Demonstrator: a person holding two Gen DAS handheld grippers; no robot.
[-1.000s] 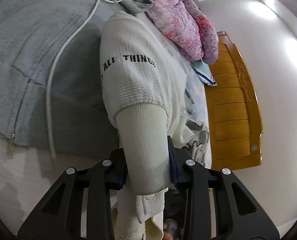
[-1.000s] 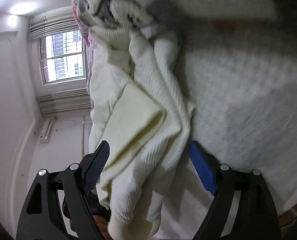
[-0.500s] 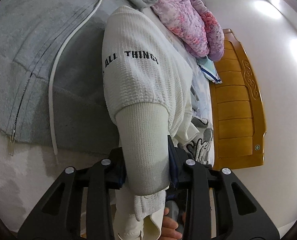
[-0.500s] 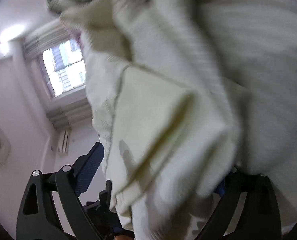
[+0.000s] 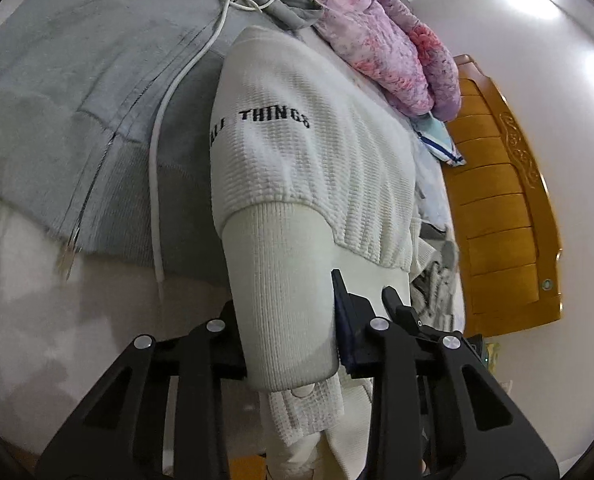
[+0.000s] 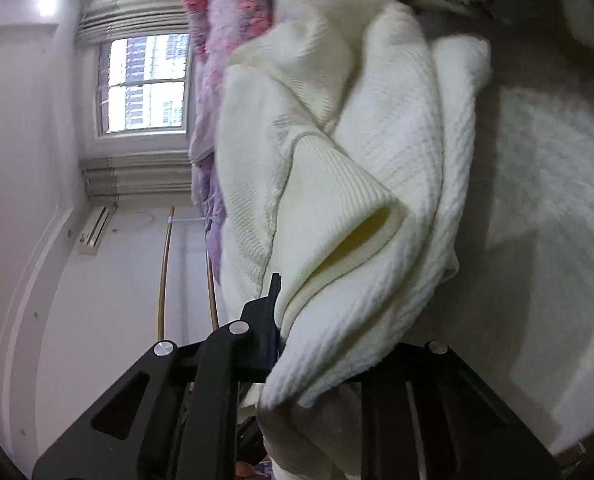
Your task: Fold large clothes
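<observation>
The cream waffle-knit sweater (image 5: pixel 317 168) lies bunched on the bed, partly over a grey zip hoodie (image 5: pixel 77 92), with the lettering "THINGS" showing on one sleeve. That sleeve's ribbed cuff (image 5: pixel 285 300) sits between the jaws of the left gripper (image 5: pixel 289 344), which pinch it from both sides. In the right wrist view, the right gripper (image 6: pixel 329 344) grips another part of the same sweater (image 6: pixel 337 184); cloth drapes over one jaw, so the far finger is hidden, but the jaws look pressed onto a thick bundle near a second ribbed cuff (image 6: pixel 337 216). Judging from this, folding has barely begun: both ends are held, yet the body is rumpled, with no flat, squared fold visible. Spreading, folding the sleeves in and halving the body all seem left. A pink fuzzy blanket (image 5: pixel 389 40) and wooden headboard (image 5: pixel 501 200) lie beyond.
</observation>
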